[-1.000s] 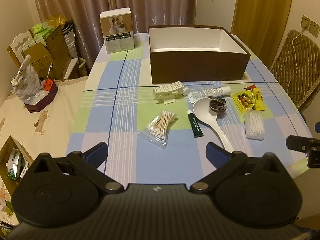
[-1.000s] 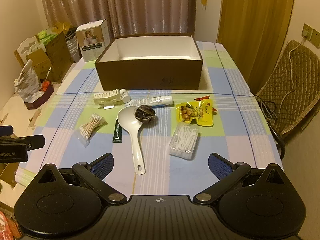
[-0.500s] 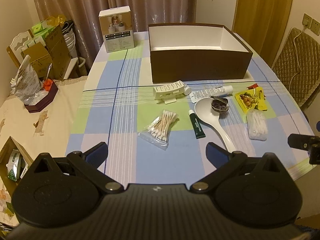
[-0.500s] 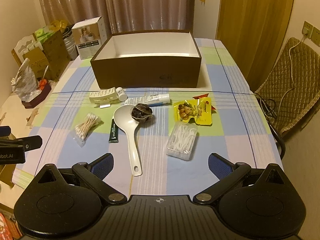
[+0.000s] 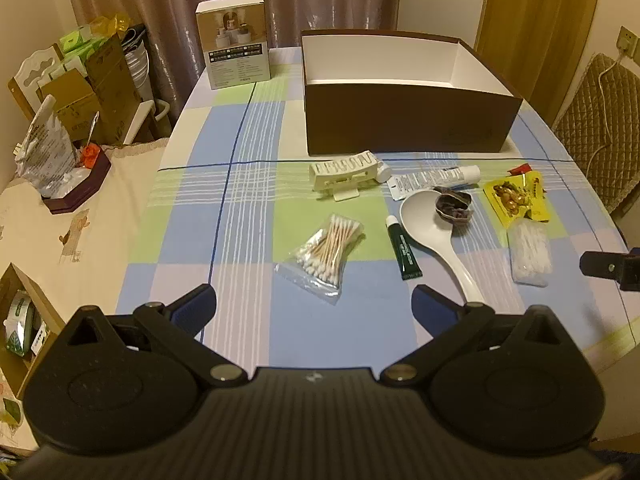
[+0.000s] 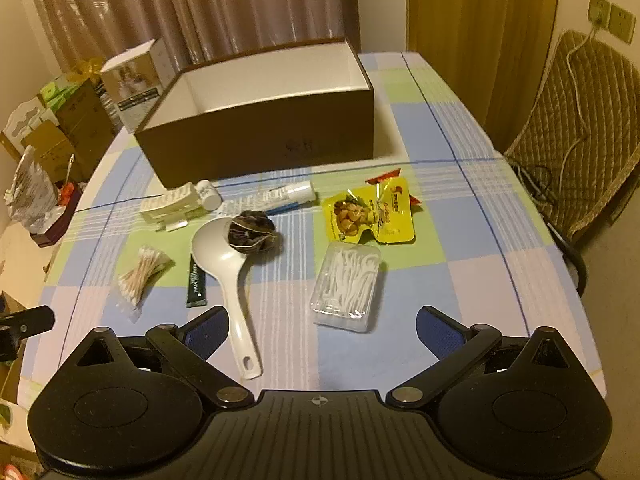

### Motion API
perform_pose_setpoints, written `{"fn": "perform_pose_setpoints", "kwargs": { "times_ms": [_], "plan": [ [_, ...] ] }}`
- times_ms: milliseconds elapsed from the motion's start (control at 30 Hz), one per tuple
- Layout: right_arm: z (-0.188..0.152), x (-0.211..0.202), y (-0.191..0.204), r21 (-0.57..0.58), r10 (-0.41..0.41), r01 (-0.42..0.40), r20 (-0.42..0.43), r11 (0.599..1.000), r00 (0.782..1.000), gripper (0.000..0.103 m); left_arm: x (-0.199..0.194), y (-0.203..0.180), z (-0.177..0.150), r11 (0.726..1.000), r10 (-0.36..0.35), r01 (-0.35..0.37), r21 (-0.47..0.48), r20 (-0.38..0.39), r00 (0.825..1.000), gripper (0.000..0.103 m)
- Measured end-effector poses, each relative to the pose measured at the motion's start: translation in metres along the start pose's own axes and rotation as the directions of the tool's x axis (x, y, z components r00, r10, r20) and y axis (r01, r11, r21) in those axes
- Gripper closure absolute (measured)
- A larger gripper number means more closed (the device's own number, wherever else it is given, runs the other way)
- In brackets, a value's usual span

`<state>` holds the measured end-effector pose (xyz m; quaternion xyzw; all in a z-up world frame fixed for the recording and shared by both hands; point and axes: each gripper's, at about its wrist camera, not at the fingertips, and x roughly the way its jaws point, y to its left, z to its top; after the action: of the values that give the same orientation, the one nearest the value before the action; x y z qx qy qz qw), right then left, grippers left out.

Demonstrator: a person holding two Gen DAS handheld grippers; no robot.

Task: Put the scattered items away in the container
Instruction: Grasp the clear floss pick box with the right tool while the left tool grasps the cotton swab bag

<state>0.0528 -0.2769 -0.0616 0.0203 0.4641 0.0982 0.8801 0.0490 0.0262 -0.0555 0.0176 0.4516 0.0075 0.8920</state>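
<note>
No label here is sharp enough to read; the yellow snack packet (image 6: 370,210) and green tube (image 5: 404,250) carry only blurred print. My left fingers (image 5: 314,306) and right fingers (image 6: 322,326) both spread wide, holding nothing, above the checked tabletop (image 6: 460,248). The brown container (image 6: 256,120), white inside, sits at the far side. Before it lie a white spoon (image 6: 228,268), bagged cotton swabs (image 5: 328,246) and a clear box of floss picks (image 6: 348,284).

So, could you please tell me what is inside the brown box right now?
The brown box shows only bare white inner walls and some floor; nothing is visible inside. Its near wall hides the front of the floor.
</note>
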Motion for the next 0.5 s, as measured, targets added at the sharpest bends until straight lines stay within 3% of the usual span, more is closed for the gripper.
{"fn": "perform_pose_setpoints", "kwargs": {
  "times_ms": [267, 300, 333, 500],
  "plan": [
    [0.004, 0.055, -0.017, 0.056, -0.001, 0.005, -0.079, 0.998, 0.997, 0.000, 0.034, -0.002, 0.014, 1.000, -0.008, 0.008, 0.016, -0.020, 1.000, 0.001],
    [0.005, 0.062, -0.019, 0.061, 0.001, 0.005, -0.085, 0.998, 0.996, 0.005, 0.038, -0.003, 0.016, 1.000, -0.008, 0.009, 0.020, -0.024, 1.000, 0.001],
    [0.005, 0.068, -0.020, 0.063, 0.003, 0.002, -0.091, 0.998, 0.996, 0.021, 0.043, -0.003, 0.017, 1.000, -0.009, 0.010, 0.024, -0.028, 1.000, 0.001],
    [0.008, 0.098, -0.026, 0.080, 0.010, 0.002, -0.148, 0.997, 0.989, 0.024, 0.064, 0.000, 0.020, 0.999, -0.010, 0.012, 0.036, -0.048, 0.999, 0.002]
  ]
}}
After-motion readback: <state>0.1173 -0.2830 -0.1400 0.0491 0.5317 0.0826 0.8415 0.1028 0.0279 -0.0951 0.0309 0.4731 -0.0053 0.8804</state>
